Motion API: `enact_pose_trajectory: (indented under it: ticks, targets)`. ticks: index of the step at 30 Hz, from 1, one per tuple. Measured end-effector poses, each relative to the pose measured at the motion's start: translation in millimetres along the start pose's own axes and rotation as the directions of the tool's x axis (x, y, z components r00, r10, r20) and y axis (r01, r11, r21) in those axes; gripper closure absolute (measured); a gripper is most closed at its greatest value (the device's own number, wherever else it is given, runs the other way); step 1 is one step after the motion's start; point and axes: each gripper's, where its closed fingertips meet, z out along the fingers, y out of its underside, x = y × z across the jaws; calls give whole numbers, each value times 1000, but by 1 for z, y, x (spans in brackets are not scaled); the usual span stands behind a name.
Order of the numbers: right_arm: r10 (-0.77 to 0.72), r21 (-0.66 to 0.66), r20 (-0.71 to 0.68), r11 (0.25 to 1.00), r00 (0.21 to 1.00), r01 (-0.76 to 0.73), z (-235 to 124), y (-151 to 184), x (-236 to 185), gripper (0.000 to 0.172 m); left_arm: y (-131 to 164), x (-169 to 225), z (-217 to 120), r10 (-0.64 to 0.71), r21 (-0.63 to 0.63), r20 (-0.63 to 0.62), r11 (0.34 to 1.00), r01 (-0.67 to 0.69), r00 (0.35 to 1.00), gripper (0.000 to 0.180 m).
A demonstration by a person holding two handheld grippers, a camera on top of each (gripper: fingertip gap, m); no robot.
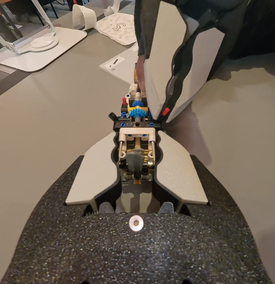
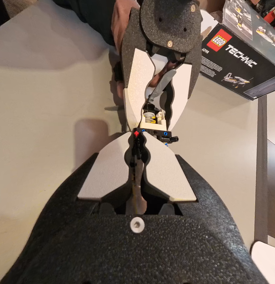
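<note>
While the toy brick model (image 1: 137,138) sits between both tools just above the grey table (image 1: 49,130), we hold its near end in our left gripper (image 1: 137,135), whose two pale fingers (image 1: 99,161) close against the sides of the white frame (image 1: 137,131) with the grey propeller hub (image 1: 134,161) and yellow parts lying in the gap behind. Ahead of that frame a black beam (image 1: 136,124) with blue pins crosses the model, and beyond it we see two blue gears (image 1: 136,113) on a yellow connector, a red pin (image 1: 124,100) standing up on the left and a black connector (image 1: 113,115) jutting out to the side. From the far right our right gripper (image 2: 136,135) comes in tilted down to the end of the black beam; its fingers (image 2: 109,166) are nearly together, pinching a thin black piece tipped by a small red axle piece (image 2: 136,134), which the left wrist view shows caught between its pads. In the right wrist view the left gripper faces us, a hand (image 2: 118,30) behind it, with a grey propeller blade (image 2: 163,83) rising between its fingers and another blade poking out to the side. Farther out on the table lie an open instruction booklet (image 1: 116,64), a white paper bag with a numeral (image 1: 116,29), and a white stand on a flat base (image 1: 41,46); the dark product box (image 2: 235,61) rests near the table edge on the other side.
</note>
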Motion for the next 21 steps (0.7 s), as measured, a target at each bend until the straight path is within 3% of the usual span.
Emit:
enact_pose_trajectory:
  ticks: [21]
  targets:
    - [-37,-5,-30,999,999,37,-1,-2,-3,165,0,2,-1,26,6,13,1000,-26,1000,134]
